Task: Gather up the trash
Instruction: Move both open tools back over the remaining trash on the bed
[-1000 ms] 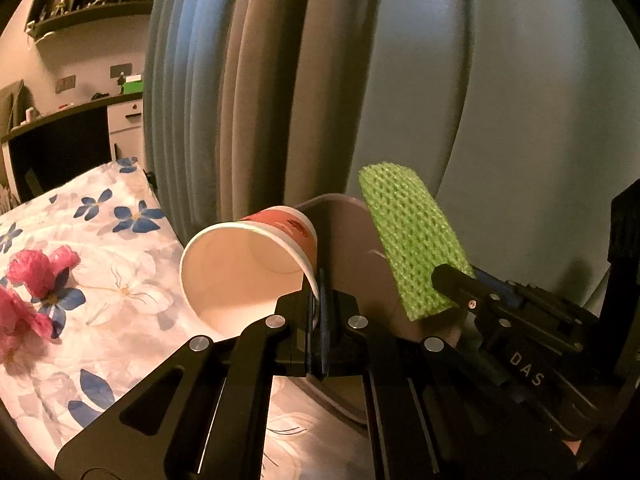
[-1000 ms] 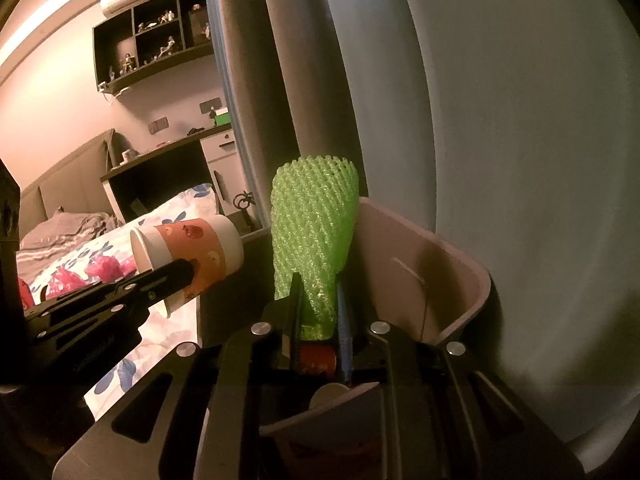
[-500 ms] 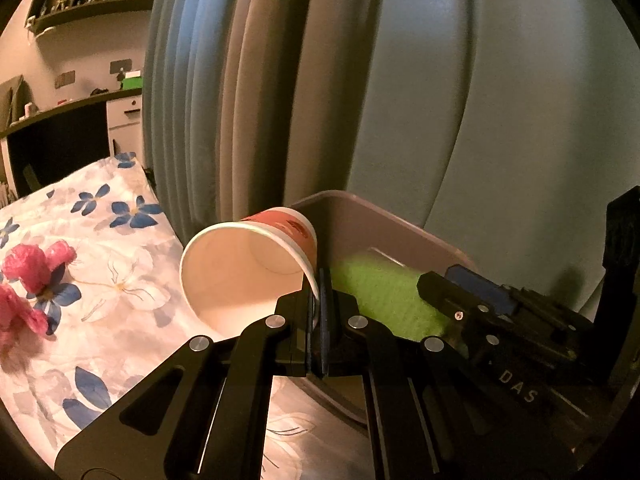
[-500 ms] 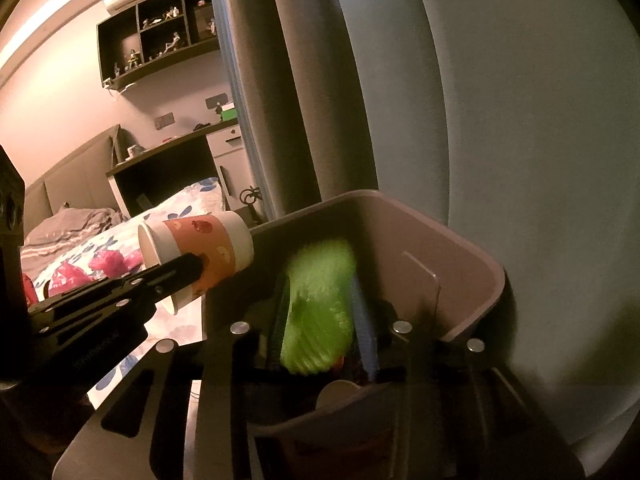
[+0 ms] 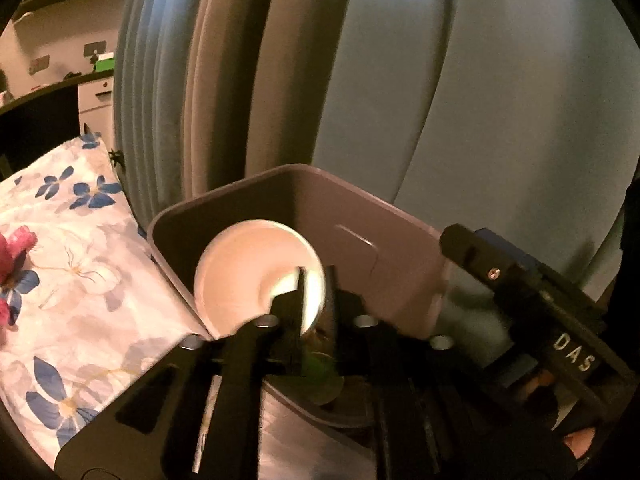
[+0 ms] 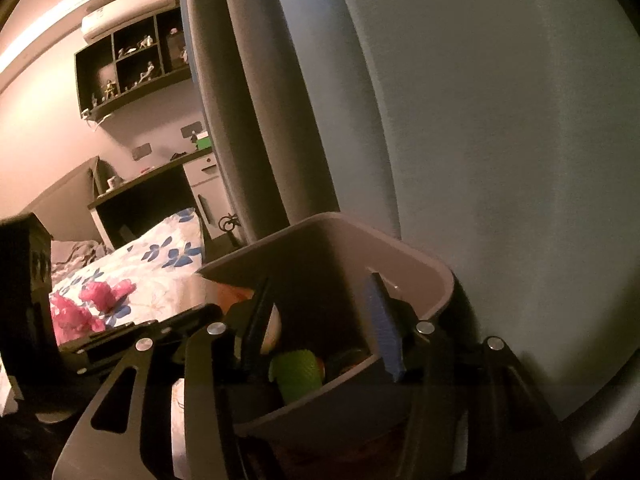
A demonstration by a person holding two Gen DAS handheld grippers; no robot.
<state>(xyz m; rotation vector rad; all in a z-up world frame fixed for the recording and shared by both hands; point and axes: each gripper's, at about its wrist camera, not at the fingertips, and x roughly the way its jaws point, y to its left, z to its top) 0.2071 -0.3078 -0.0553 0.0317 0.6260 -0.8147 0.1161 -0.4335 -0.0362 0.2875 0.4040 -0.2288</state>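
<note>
Within the last second the right gripper [image 6: 320,328] has spread wide, dropping the green foam net [image 6: 298,372] into the bin [image 5: 400,248], while the left gripper [image 5: 316,300], now apparently parted, has carried the paper cup [image 5: 248,272] over its opening.

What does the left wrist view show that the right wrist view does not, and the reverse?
Only the left wrist view shows the paper cup's white inside over the bin, at the left gripper. Only the right wrist view shows the green foam net lying in the bin and the wall shelf. Both show the grey bin, curtain and floral bedsheet.
</note>
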